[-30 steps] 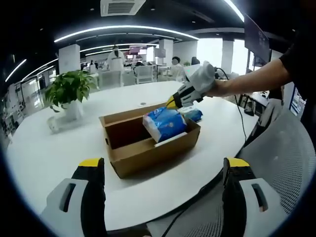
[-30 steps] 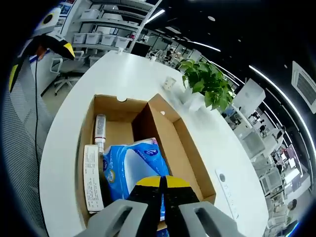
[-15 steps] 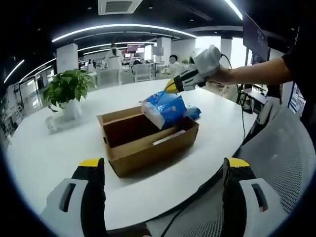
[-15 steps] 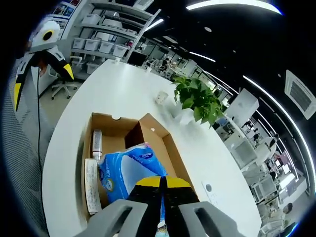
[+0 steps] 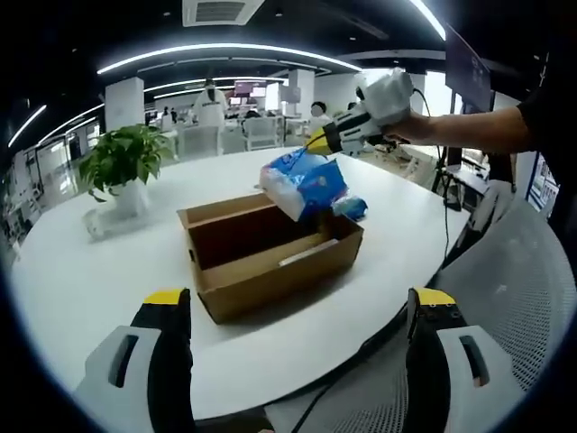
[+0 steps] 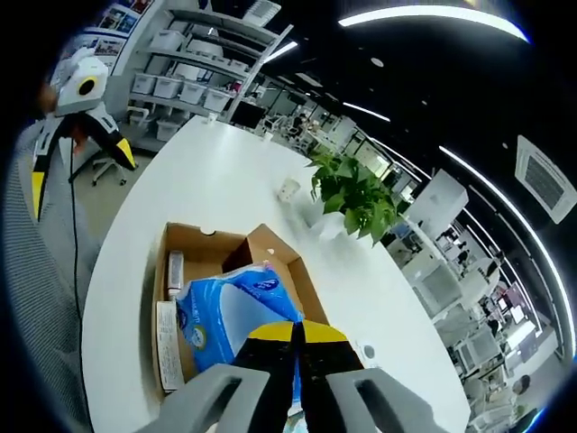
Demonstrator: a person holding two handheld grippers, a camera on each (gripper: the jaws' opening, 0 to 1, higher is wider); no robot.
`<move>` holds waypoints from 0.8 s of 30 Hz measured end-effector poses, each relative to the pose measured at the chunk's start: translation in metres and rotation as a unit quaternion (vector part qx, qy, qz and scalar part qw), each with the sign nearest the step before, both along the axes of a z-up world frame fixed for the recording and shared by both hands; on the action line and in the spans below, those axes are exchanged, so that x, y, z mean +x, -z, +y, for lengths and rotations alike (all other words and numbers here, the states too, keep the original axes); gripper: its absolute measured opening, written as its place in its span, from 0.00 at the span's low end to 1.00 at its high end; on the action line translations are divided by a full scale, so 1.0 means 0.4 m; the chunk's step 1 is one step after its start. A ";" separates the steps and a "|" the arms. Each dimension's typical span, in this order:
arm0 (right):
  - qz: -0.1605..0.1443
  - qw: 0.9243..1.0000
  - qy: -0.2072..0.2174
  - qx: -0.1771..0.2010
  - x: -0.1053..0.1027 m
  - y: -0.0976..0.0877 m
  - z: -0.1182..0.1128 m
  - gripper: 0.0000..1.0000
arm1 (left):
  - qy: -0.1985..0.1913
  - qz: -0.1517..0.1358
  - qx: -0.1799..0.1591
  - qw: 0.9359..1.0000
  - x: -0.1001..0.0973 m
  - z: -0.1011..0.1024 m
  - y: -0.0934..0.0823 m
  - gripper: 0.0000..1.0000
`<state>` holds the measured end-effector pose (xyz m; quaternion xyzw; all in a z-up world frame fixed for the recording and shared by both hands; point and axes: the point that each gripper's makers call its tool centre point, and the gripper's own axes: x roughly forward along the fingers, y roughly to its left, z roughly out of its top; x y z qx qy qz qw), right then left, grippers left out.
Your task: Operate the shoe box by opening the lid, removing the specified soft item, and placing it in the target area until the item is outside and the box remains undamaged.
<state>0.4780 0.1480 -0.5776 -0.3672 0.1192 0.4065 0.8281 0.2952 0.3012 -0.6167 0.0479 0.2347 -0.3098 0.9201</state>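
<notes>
Right gripper (image 6: 297,332) pinching blue soft pack (image 6: 230,311) — apparently above box (image 5: 270,248), left gripper (image 5: 293,311) spread

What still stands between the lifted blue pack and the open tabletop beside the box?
Nothing visible does. The right gripper holds the blue pack above the shoe box, clear of its walls; the white table around it is bare nearby.

The right hand-held gripper (image 6: 297,336) has its jaws pressed together, pinching a blue pack (image 6: 236,311). In the left gripper view it (image 5: 317,144) is held up high by a bare forearm (image 5: 469,131) stretched out from a dark sleeve. The left hand-held gripper (image 5: 297,311) sits low, jaws spread wide apart, holding nothing.
</notes>
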 end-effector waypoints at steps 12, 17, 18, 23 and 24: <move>-0.005 1.000 0.003 0.016 0.002 -0.051 -0.018 0.00 | 0.000 0.004 0.003 1.000 0.000 0.002 0.005 0.99; -0.008 1.000 0.004 0.019 0.000 -0.067 -0.027 0.00 | 0.001 0.008 0.001 1.000 -0.002 0.001 0.008 0.99; -0.010 1.000 0.004 0.019 0.001 -0.069 -0.029 0.00 | 0.002 0.008 0.001 1.000 -0.002 0.000 0.008 0.99; -0.013 1.000 0.004 0.021 0.000 -0.085 -0.040 0.00 | 0.001 0.010 -0.001 1.000 -0.003 0.000 0.009 0.99; -0.013 1.000 0.005 0.023 0.000 -0.088 -0.041 0.00 | 0.001 0.010 0.000 1.000 -0.003 0.000 0.010 0.99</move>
